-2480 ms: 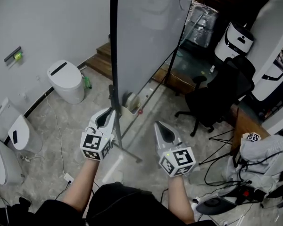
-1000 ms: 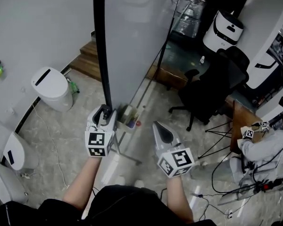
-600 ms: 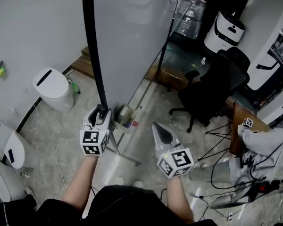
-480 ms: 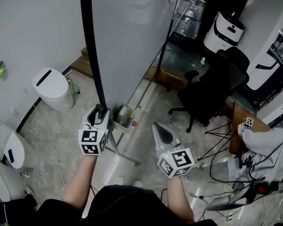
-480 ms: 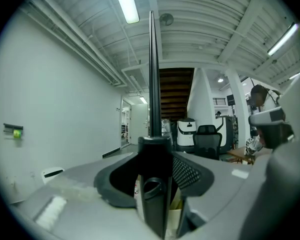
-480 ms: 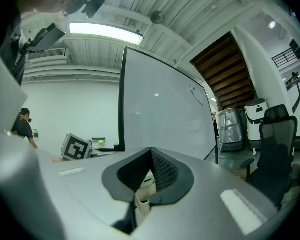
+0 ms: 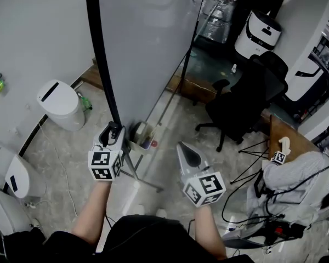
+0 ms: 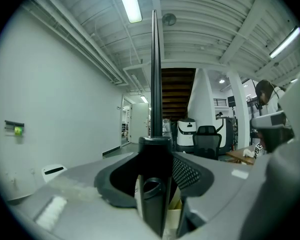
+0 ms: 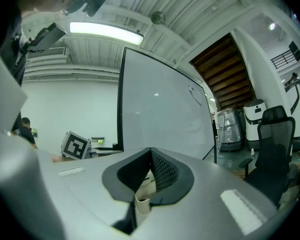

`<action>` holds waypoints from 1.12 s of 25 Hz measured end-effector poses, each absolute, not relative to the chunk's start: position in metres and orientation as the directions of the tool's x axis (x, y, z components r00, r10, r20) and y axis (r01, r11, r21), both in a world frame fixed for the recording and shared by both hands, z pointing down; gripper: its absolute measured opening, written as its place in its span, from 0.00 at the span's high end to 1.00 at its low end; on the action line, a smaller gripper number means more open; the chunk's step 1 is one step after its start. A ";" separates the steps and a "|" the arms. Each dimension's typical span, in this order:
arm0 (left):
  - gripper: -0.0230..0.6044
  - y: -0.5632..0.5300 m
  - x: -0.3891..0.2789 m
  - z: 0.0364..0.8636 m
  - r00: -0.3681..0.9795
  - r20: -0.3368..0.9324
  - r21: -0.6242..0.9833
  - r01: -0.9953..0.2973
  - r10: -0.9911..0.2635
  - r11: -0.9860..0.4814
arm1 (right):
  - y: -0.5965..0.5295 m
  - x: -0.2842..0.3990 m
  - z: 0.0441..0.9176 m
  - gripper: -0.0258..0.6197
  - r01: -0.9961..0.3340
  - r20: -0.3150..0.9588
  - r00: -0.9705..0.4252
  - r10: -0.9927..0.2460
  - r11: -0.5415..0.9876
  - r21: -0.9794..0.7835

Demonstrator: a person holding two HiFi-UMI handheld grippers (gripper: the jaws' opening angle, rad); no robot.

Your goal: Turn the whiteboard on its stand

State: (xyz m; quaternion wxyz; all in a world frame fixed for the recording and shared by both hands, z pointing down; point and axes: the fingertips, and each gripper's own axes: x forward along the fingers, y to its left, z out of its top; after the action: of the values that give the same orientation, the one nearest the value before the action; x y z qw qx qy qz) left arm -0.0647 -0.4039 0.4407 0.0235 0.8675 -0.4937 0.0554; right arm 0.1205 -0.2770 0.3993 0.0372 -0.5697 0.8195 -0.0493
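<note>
Whiteboard (image 7: 142, 48) dead ahead; office chair (image 7: 241, 103) right; open floor (image 7: 175, 130) between

Marbled floor (image 7: 66, 147): whiteboard stand (image 7: 105, 86), office chair (image 7: 238, 106)

The whiteboard (image 7: 148, 43) is showing a smooth, faintly glossy pale face, and its frame (image 7: 101, 70) is reading as smooth black metal with a dull sheen. The floor (image 7: 71, 152) is looking like polished, marbled stone, while the steps (image 7: 90, 76) beside it are showing brown wood. The right gripper (image 7: 183, 147) is wearing a matt grey plastic shell, its pads (image 9: 162, 171) are showing a black mesh-textured rubbery surface, and the office chair (image 7: 241, 100) is looking like matt black fabric.
</note>
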 end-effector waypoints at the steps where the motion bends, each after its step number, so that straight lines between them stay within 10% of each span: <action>1: 0.65 -0.401 -0.068 0.443 0.506 0.119 -0.013 -0.860 -0.854 -0.511 | -0.275 0.118 0.401 0.95 -0.930 -0.006 -0.348 -0.938 0.346 -0.123; 28: 0.65 -0.337 -0.101 0.438 0.523 0.116 -0.016 -0.849 -0.845 -0.528 | -0.245 0.067 0.393 0.95 -0.919 -0.016 -0.377 -0.926 0.376 -0.117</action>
State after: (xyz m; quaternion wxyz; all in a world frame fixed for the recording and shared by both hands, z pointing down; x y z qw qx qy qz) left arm -0.1008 -0.3367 0.4381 0.0214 0.8722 -0.4855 0.0547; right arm 0.0671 -0.2446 0.3928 0.0396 -0.5568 0.8285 -0.0443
